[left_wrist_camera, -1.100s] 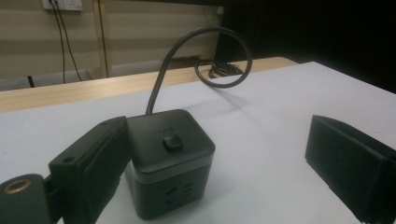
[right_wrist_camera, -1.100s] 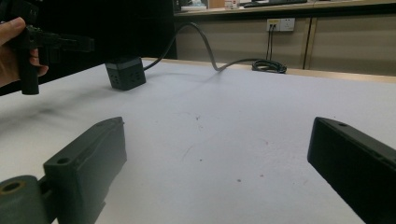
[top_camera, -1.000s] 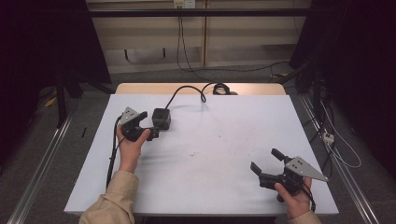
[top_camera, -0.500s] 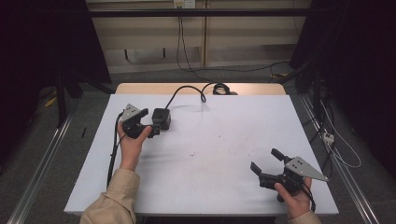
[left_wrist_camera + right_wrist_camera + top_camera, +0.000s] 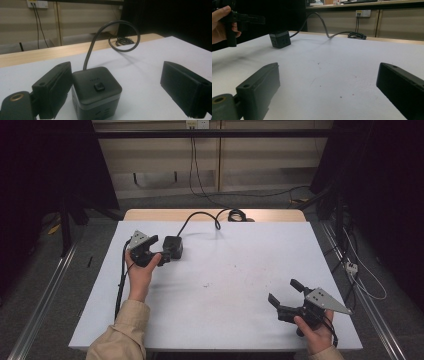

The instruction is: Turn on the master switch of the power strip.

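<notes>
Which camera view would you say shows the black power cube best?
The left gripper view: the power cube sits close between the open jaws, top button visible. The high view shows it small beside the left gripper; the right gripper view shows its socket face from afar.

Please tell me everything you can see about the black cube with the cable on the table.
The cube is a dark grey block, plastic by its look, with rounded edges, a small square button on top and socket slots in its sides. It sits upright on the white table, far left part. A thick black cable rises from its back, loops, and ends in a coil on the wooden strip behind. The left tool stands open around it; one jaw looks against its side.
</notes>
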`<action>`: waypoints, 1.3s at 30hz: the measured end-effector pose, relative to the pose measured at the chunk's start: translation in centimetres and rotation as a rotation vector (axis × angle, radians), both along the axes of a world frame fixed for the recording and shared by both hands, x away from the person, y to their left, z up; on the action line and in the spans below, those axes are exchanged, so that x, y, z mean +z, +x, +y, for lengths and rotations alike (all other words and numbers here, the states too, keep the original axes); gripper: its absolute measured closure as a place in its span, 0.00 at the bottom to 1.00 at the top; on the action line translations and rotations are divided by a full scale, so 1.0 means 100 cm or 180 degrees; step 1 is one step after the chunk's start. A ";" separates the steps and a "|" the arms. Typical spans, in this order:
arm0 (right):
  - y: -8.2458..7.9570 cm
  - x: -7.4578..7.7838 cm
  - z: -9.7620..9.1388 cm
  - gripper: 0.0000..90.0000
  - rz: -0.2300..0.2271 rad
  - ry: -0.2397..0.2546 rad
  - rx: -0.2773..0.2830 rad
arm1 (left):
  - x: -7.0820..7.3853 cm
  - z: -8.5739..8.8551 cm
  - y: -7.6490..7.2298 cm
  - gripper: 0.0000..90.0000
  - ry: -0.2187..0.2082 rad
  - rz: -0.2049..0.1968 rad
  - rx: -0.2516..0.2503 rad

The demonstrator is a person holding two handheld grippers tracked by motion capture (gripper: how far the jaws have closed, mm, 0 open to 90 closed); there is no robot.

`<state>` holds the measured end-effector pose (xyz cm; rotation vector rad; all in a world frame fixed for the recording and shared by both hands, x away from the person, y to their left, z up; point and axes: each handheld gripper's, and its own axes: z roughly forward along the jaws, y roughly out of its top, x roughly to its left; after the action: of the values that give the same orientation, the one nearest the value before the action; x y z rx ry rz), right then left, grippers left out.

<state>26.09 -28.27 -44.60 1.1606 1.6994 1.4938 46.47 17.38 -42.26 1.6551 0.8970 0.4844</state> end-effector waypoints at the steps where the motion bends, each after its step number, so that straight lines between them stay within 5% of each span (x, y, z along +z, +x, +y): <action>1: 0.000 0.000 0.000 0.05 -0.0001 -0.0002 -0.0002 | 0.001 0.000 0.000 0.11 0.0028 0.0003 0.0007; 7: 0.000 0.000 0.000 0.05 0.0003 0.0001 -0.0007 | 0.003 -0.003 0.002 0.15 0.0050 0.0014 0.0004; 19: 0.000 0.000 0.000 0.05 -0.0004 -0.0007 0.0002 | 0.002 -0.002 0.005 0.39 0.0155 0.0045 0.0113; 39: 0.000 0.000 0.000 0.05 -0.0009 -0.0009 0.0015 | -0.004 -0.007 0.014 0.57 0.0197 0.0173 0.0125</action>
<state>26.13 -28.25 -44.60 1.1532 1.7029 1.4949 47.88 16.66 -42.67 1.7164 0.9647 0.5003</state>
